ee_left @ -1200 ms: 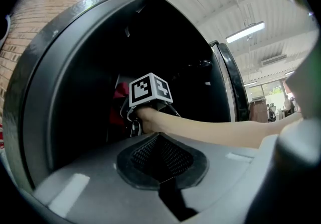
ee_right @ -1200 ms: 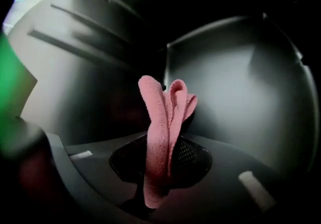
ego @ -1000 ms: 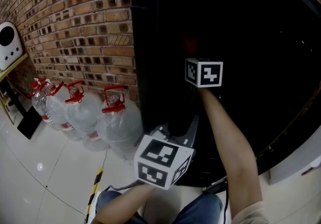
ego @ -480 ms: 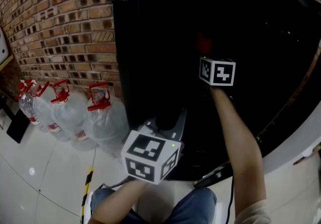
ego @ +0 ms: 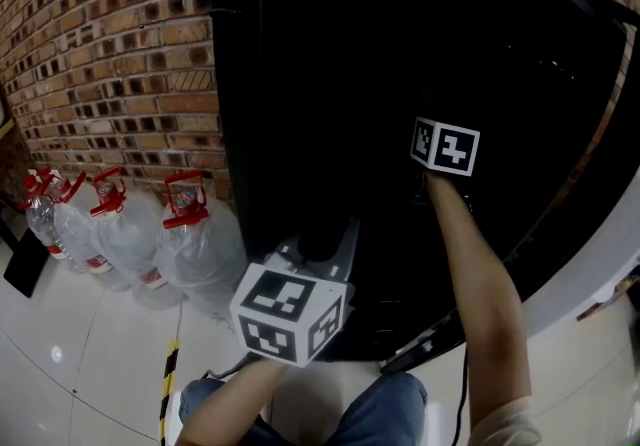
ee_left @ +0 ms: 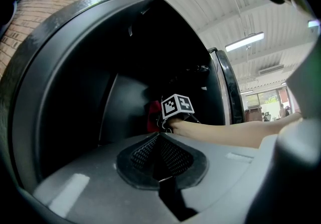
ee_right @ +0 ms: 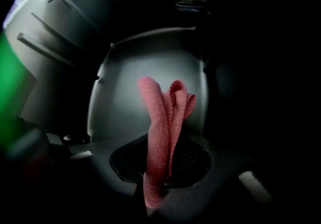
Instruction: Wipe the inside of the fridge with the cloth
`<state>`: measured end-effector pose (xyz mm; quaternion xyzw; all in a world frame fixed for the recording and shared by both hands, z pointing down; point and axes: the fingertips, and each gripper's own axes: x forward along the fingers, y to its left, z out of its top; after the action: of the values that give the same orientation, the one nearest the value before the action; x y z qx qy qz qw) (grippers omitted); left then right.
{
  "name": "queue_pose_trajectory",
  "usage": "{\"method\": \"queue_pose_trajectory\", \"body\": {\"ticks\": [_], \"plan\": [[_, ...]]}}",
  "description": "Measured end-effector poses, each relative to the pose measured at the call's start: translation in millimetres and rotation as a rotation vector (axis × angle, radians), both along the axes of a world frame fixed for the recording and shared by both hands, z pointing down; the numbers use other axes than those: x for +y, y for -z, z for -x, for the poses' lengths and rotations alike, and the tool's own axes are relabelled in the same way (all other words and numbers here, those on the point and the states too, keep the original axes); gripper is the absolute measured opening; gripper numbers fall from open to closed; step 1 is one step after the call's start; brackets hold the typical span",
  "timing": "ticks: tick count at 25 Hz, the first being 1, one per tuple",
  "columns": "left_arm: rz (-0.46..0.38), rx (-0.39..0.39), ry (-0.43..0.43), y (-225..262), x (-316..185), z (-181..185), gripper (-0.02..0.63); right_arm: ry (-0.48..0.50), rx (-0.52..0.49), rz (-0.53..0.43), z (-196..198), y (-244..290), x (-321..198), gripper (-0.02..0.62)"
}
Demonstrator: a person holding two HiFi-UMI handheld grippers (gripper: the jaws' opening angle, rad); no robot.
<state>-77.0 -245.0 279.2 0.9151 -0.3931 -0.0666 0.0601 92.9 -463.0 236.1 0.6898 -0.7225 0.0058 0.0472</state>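
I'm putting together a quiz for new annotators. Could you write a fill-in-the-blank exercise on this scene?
1. The right gripper is shut on a pink ____.
2. The left gripper has its jaws ____, with nothing between them.
3. The water bottles stand on the floor before a ____ wall.
Missing words: cloth; together; brick.

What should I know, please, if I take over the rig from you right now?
Right gripper: shut on the cloth, reaching inside the fridge.
Left gripper: shut, empty, held low in front of the fridge's opening.
Done: cloth gripped and brought inside.
Left: the wiping itself. Whether the cloth touches a wall, or how much is wiped, cannot be told.
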Motion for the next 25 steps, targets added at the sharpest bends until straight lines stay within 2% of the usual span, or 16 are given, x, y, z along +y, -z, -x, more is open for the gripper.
{"method": "queue_pose_trajectory", "body": {"ticks": [4, 8, 11, 15, 18, 20, 25], "plan": [[-0.004, 0.007, -0.012, 1.6, 2.6, 1.3, -0.023, -0.039, -0.001, -0.008, -0.2, 7.5, 9.7, 0.063], [-0.011, 0.032, -0.029, 6.3, 3.5, 4.3, -0.023, -0.074, 0.022, -0.112, 14.4, 66.5, 22.0, 0.063], [-0.01, 0.034, -0.049, 7.9, 4.5, 4.6, -0.023, -0.113, 0.034, -0.132, 13.6, 99.1, 21.7, 0.063], [-0.028, 0.0, -0.084, 11.4, 9.9, 0.5, -0.023, -0.162, 0.021, -0.116, 3.1, 104.8, 33.6, 0.063], [-0.048, 0.016, -0.101, 17.2, 13.6, 0.6, -0.023, -0.224, -0.006, -0.11, -14.3, 106.6, 51.3, 0.063], [-0.051, 0.037, -0.114, 19.1, 15.0, -0.8, -0.023, -0.224, -0.043, -0.112, -16.1, 109.8, 66.1, 0.063], [-0.065, 0.052, -0.162, 20.7, 22.9, -5.5, -0.023, -0.231, -0.064, -0.124, -8.7, 109.9, 110.6, 0.063]]}}
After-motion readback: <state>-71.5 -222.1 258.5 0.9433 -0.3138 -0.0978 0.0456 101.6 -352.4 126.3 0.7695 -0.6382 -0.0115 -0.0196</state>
